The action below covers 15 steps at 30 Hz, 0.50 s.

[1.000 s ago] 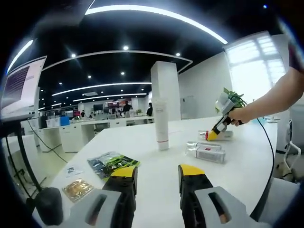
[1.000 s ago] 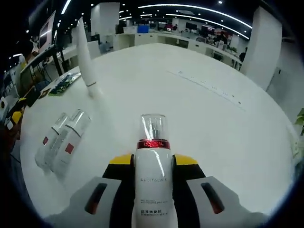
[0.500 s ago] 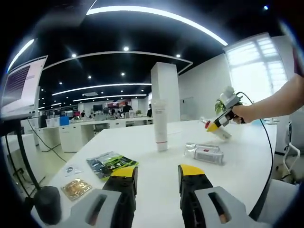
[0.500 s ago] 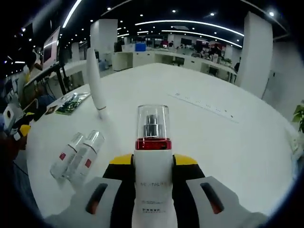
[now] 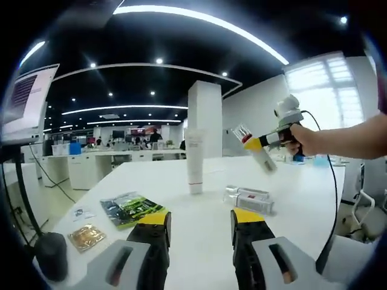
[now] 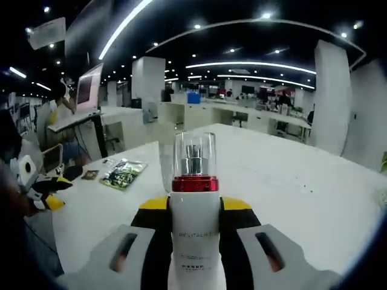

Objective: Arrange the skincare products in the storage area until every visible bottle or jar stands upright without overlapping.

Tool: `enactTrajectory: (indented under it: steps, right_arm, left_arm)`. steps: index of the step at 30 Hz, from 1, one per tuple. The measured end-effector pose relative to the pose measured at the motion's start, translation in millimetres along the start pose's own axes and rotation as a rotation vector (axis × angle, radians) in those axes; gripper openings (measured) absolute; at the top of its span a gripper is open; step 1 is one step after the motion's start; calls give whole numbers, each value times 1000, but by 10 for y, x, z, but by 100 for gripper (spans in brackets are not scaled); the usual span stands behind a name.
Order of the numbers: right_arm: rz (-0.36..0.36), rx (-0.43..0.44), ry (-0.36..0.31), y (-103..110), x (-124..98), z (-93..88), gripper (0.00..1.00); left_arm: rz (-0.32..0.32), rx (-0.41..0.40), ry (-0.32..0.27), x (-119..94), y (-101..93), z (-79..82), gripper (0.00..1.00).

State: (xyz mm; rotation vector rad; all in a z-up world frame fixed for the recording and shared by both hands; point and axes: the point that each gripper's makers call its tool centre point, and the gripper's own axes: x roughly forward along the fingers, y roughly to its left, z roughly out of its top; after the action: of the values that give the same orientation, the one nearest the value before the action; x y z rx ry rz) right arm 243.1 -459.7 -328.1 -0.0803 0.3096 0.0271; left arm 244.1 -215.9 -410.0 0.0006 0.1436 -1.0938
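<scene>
tube (image 5: 194,162) upright on table (image 5: 199,223) — two bottles (image 5: 248,199) lying right | packets (image 5: 127,208) left

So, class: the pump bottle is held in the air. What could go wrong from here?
1. The pump bottle hangs tilted above the table in the right gripper; it may topple when set down.
2. Two small bottles lie flat beneath; it could land on them.
3. The tall tube looks easy to knock.

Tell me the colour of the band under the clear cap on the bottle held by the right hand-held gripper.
Red, on the white pump bottle; clearest in the right gripper view.
</scene>
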Motion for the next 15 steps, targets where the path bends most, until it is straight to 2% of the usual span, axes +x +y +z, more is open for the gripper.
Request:
enactTrajectory:
  steps: [2, 3, 4, 7, 15]
  right_arm:
    - [18, -9, -4, 158, 58, 19, 27]
    - [45, -36, 0, 326, 118, 11, 27]
    - [47, -37, -1, 397, 141, 5, 27]
    - [113, -34, -17, 737, 242, 11, 27]
    - [183, -25, -39, 1274, 470, 5, 27]
  left_arm:
    - [-2, -19, 6, 0, -4, -18, 40]
    - [-3, -22, 10, -1, -5, -26, 40]
    - [-6, -23, 9, -5, -9, -24, 40]
    - [-9, -36, -1, -27, 0, 3, 40]
    - [-43, -94, -19, -31, -44, 31, 49]
